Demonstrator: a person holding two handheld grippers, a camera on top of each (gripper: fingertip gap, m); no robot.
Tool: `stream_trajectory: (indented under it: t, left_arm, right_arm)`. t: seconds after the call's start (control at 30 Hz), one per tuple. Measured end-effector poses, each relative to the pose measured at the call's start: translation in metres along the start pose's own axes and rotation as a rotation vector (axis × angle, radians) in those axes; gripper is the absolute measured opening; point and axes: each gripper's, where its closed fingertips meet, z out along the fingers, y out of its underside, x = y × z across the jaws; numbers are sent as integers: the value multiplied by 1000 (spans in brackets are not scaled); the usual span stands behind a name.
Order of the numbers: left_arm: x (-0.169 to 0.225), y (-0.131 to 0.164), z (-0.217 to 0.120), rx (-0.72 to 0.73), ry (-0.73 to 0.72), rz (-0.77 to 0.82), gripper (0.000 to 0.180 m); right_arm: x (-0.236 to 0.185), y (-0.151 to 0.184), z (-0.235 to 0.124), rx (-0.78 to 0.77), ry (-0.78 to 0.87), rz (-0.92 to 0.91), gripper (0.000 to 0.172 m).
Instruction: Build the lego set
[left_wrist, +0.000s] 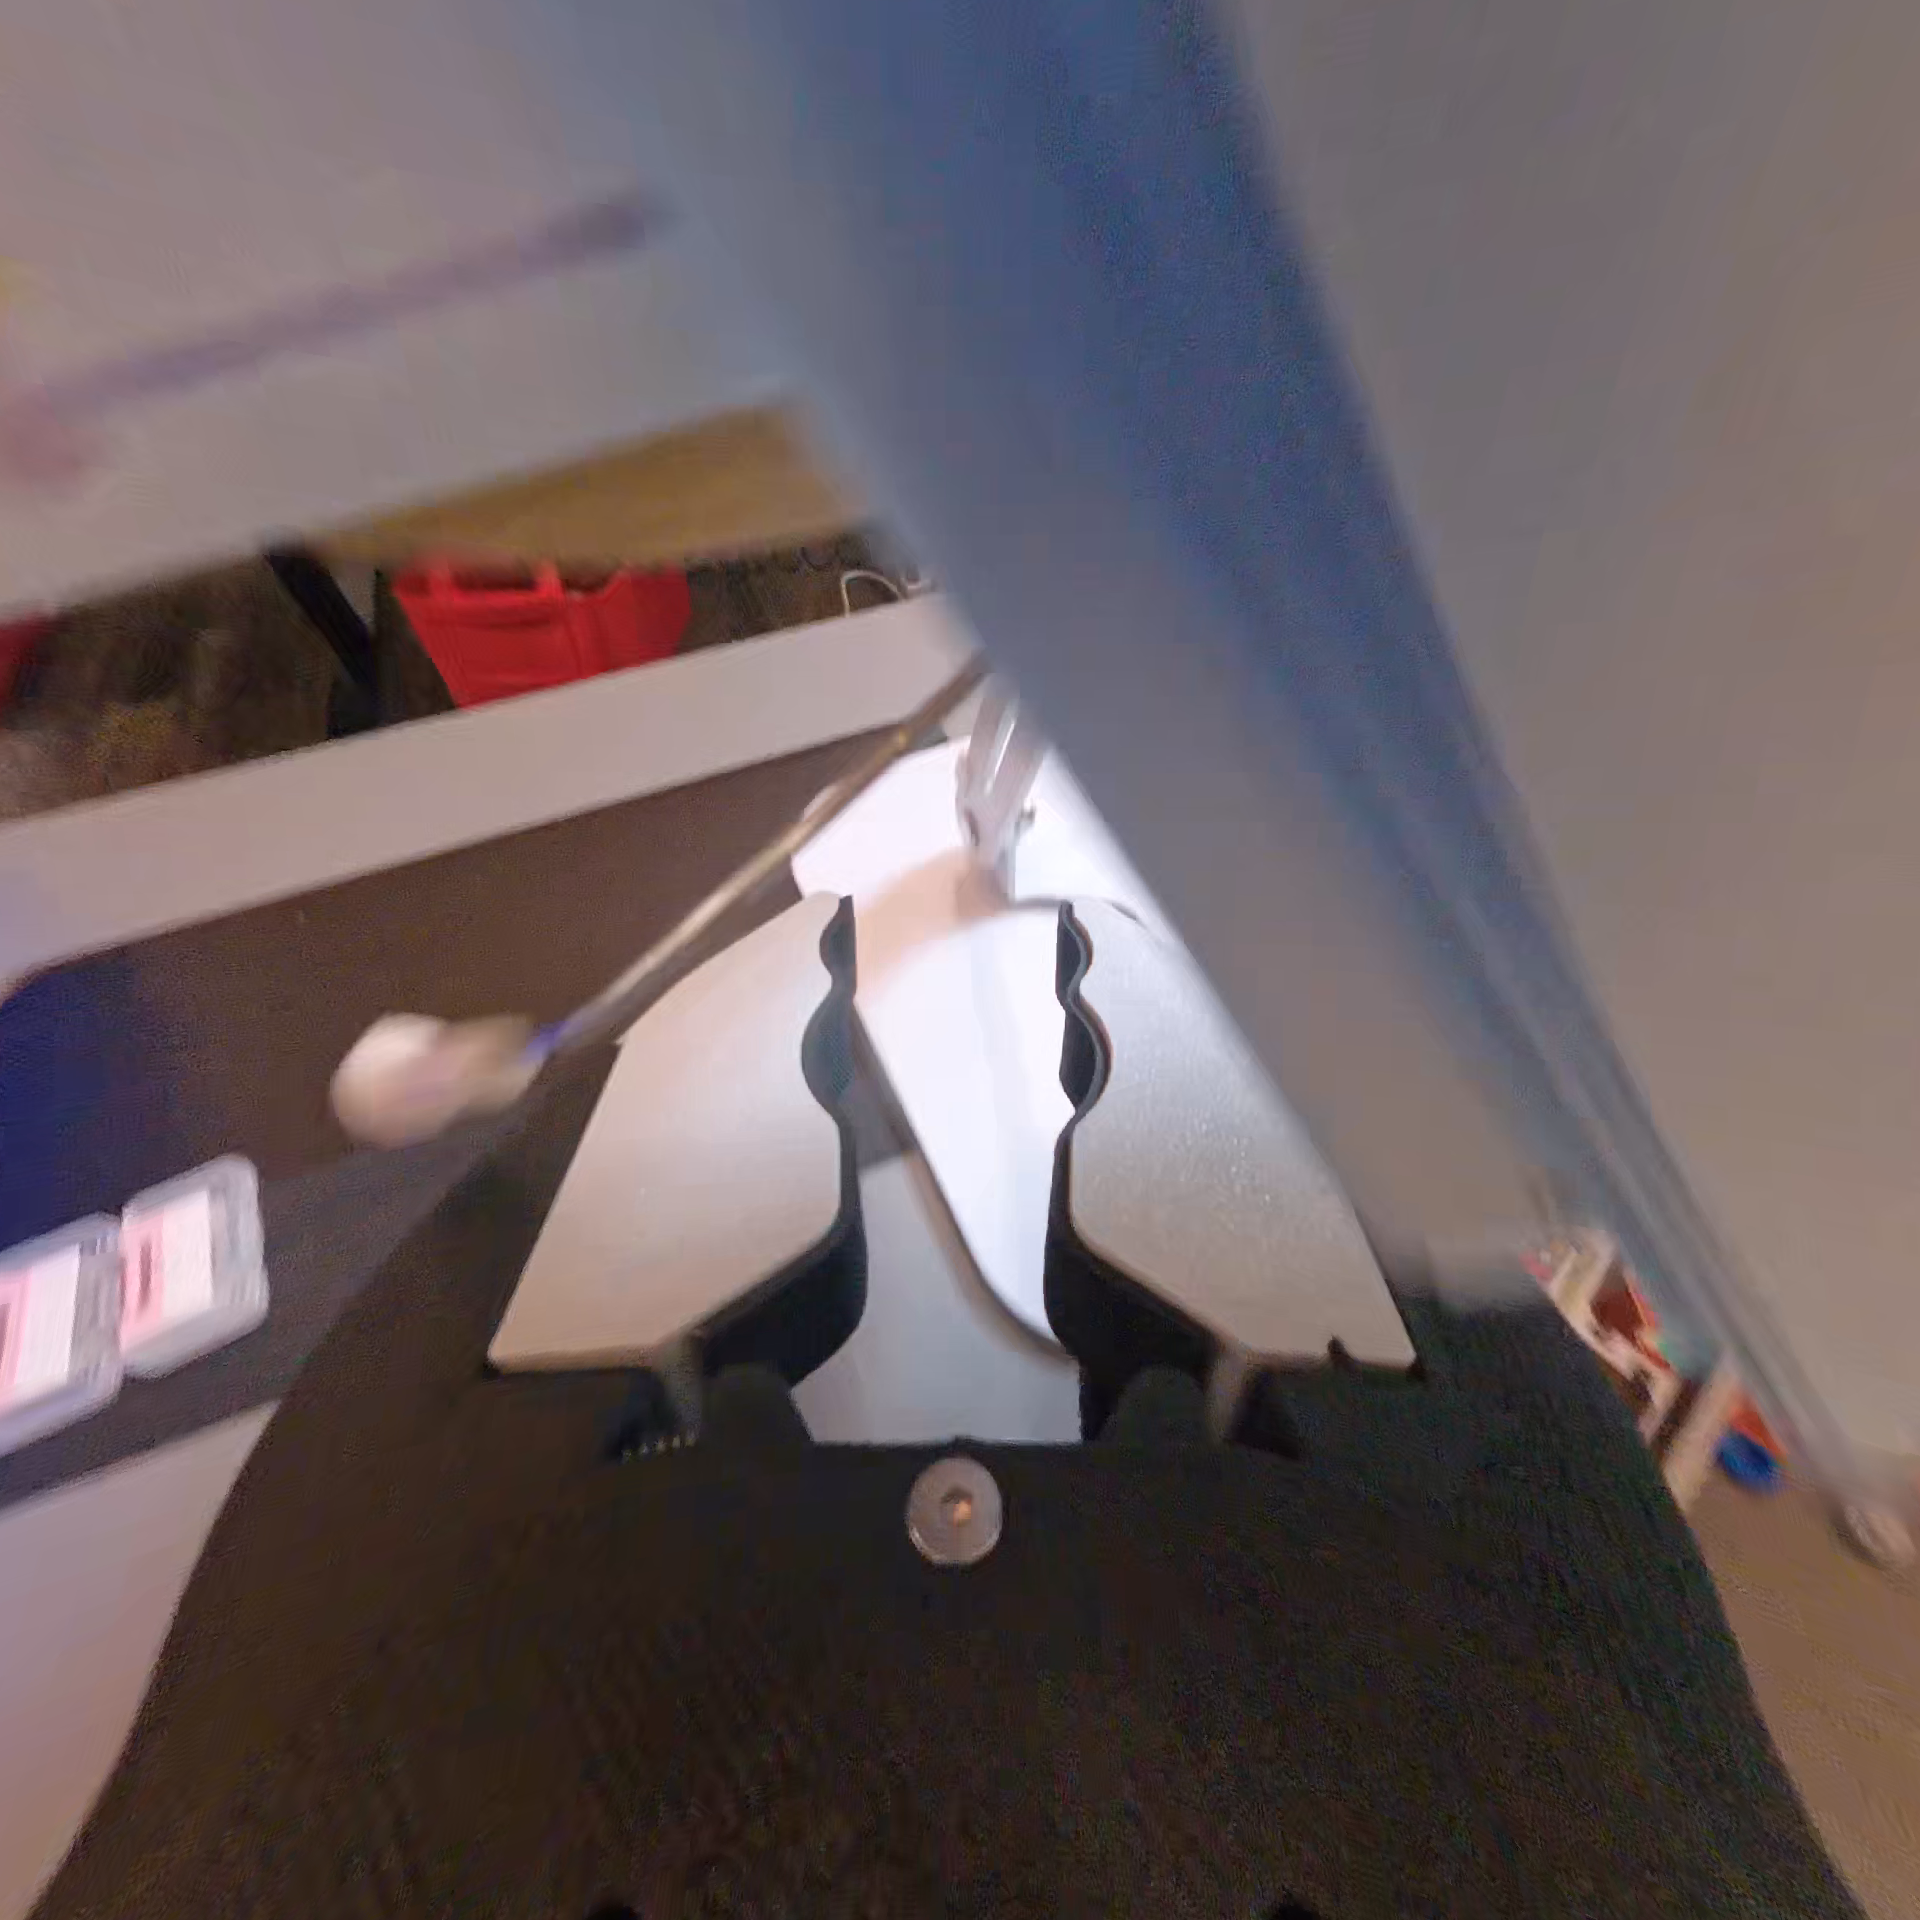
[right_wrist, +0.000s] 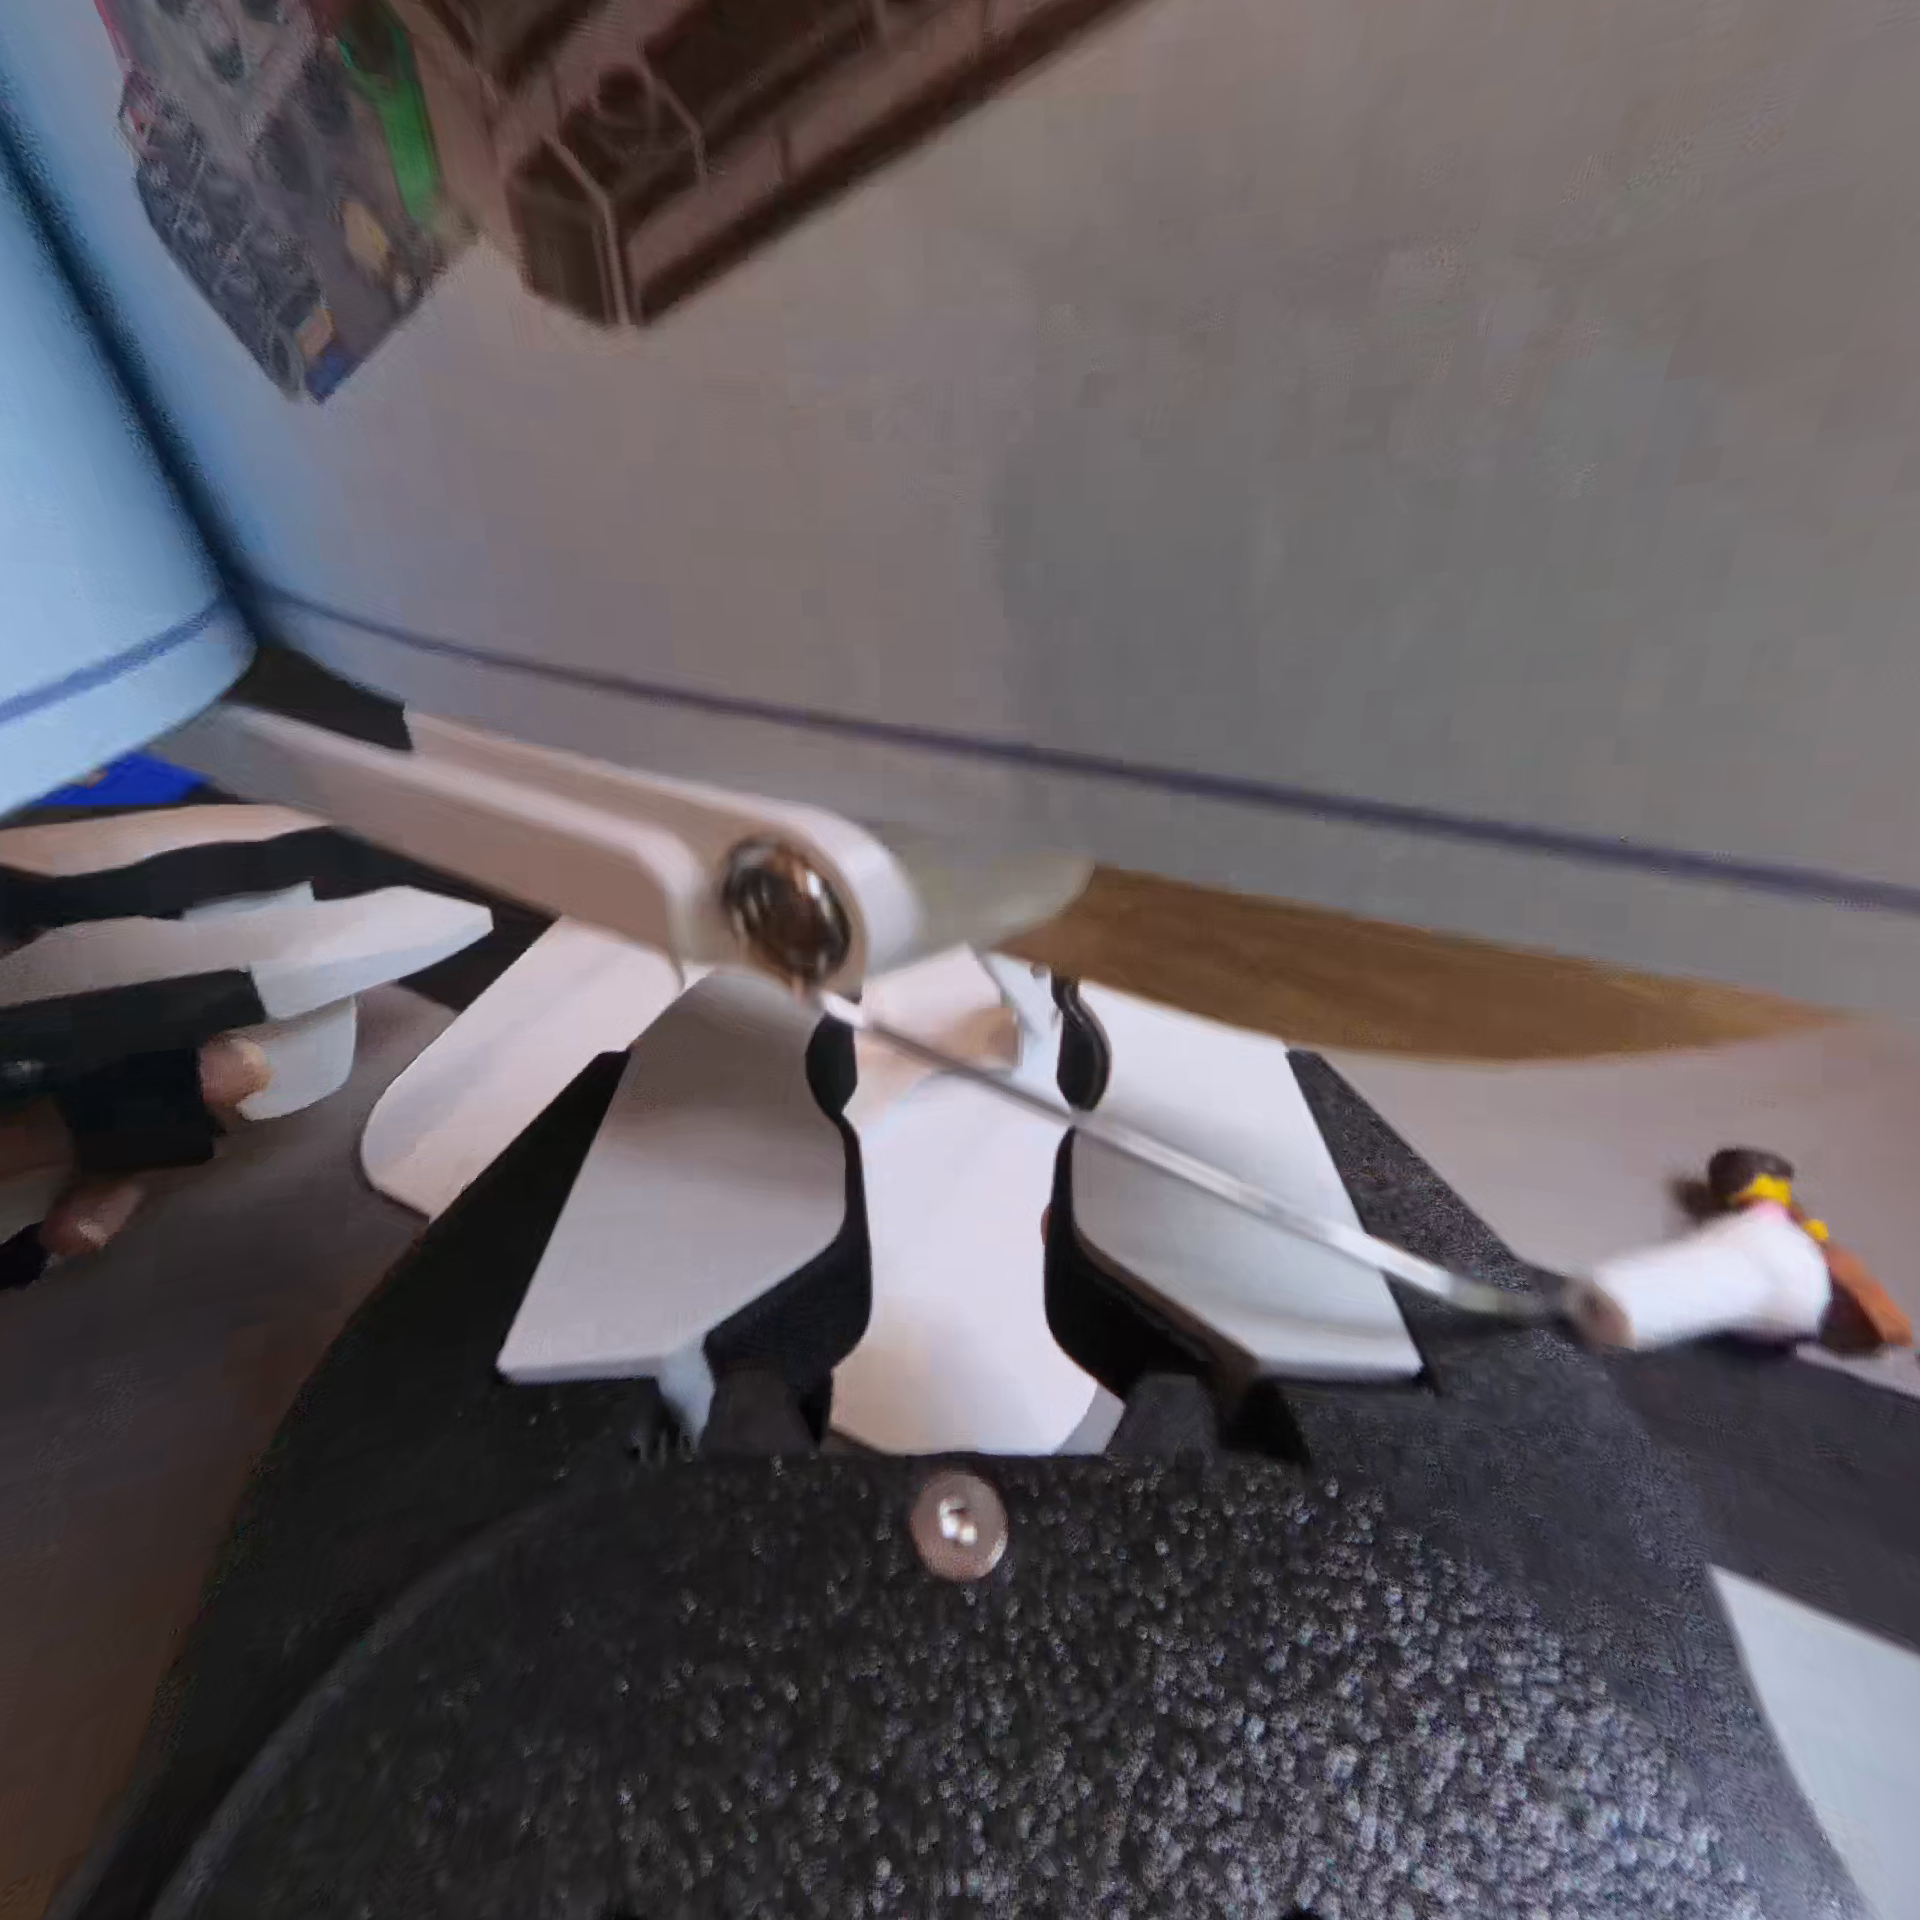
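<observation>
Left wrist view, heavy motion blur.
- Left gripper (left_wrist: 956, 966): matt white fingers (left_wrist: 707, 1143) with wavy black rubber pads, on a grainy black body. The jaws are held partly open and nothing is clamped between them.
- A flat, smooth white plate (left_wrist: 966, 1091) with rounded corners is seen through the gap, lying on a dark mat (left_wrist: 416, 883). The plate is not pinched.
- A small bright metal bracket (left_wrist: 987, 790) stands on the plate just beyond the fingertips.
- A thin metal rod (left_wrist: 727, 894) slants past the outer side of the left finger and ends in a rounded white knob (left_wrist: 416, 1081). Whether it touches the finger cannot be told.
- A broad grey-blue panel (left_wrist: 1039, 416) fills the upper frame.
- A red bag (left_wrist: 540, 634) and two pale flat cases (left_wrist: 177, 1278) are noted off to the left.

Right wrist view.
- Right gripper (right_wrist: 951, 1039): same build, with the jaws likewise partly open and the pads pressed on nothing.
- A smooth white lever arm (right_wrist: 540, 821) with a shiny domed bolt (right_wrist: 784, 914) sits just above the fingertips.
- From the bolt the rod is seen running across the gap and over the face of the right finger. It is not gripped.
- A small toy figure (right_wrist: 1756, 1195) lies beside the knob.
- A hand in a black fingerless glove (right_wrist: 135, 1101) is seen at the left edge, on the other gripper.
- A wooden strip (right_wrist: 1351, 987) shows beneath the panel.
</observation>
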Motion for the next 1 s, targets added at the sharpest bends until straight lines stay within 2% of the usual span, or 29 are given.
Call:
stream_trajectory:
  t: [0.1, 0.2, 0.3, 0.37, 0.47, 0.6, 0.73, 0.83, 0.9, 1.0]
  left_arm:
    - [-2, 19, -28, -39, 41, -86, 35]
    - [-3, 29, -62, -32, 49, -110, 32]
    - [8, 20, -91, 18, 66, -122, 29]
    - [19, 10, -105, 57, 87, -109, 28]
    - [35, -3, -115, 94, 124, -93, 26]
    - [45, -8, -114, 102, 151, -88, 21]
    - [49, 3, -104, 79, 200, -145, 18]
    - [54, -1, -99, 93, 255, -169, 17]
    - [59, -14, -103, 138, 281, -159, 17]
    - [63, -46, -109, 231, 259, -43, 17]
  right_arm:
    - [-15, 29, -35, -92, -117, 16, 33]
    - [-36, 38, -77, -82, -205, -116, 23]
    - [-57, 6, -107, 23, -258, -294, 12]
    - [-58, -27, -111, 66, -219, -455, 5]
    - [-56, -74, -97, 102, -154, -671, 3]
    - [-79, -81, -54, -13, -191, -889, 0]
    - [-107, -89, -18, -73, -110, -988, 0]
    - [-125, -89, -7, -102, -86, -1006, 0]
    - [-127, -88, -5, -88, -56, -1018, 0]
    - [-125, -89, -6, -61, -36, -1024, 0]
